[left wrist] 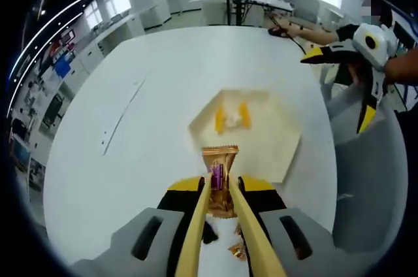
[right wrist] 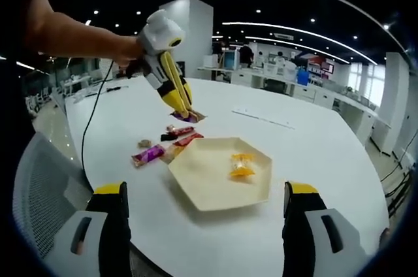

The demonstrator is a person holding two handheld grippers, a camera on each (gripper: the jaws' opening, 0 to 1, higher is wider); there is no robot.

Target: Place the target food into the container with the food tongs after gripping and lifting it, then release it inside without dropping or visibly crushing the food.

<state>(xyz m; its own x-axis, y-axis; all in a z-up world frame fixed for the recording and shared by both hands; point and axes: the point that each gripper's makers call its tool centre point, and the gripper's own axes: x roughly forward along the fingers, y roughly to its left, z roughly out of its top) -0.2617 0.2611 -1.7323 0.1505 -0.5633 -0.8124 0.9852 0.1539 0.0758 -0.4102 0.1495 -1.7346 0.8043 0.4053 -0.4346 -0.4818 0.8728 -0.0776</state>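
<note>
Left hand-held gripper point(left wrist: 221, 189) clamps wooden tongs point(left wrist: 251, 238), which pinch a gold-wrapped snack point(left wrist: 219, 179) above the desk point(left wrist: 130, 114), just short of the hexagonal tray point(left wrist: 274, 153). Right gripper view adds loose wrapped snacks point(right wrist: 163, 146) beside the tray, one yellow candy point(right wrist: 241, 166) inside. Right hand-held gripper point(right wrist: 204, 215) jaws wide apart, holding nothing.

A pale hexagonal tray point(right wrist: 215, 189) is set on the round white counter point(right wrist: 313, 146); a yellow wrapped candy point(right wrist: 241, 166) lies in it. Loose wrapped snacks point(right wrist: 163, 146) are scattered just beside the tray.
</note>
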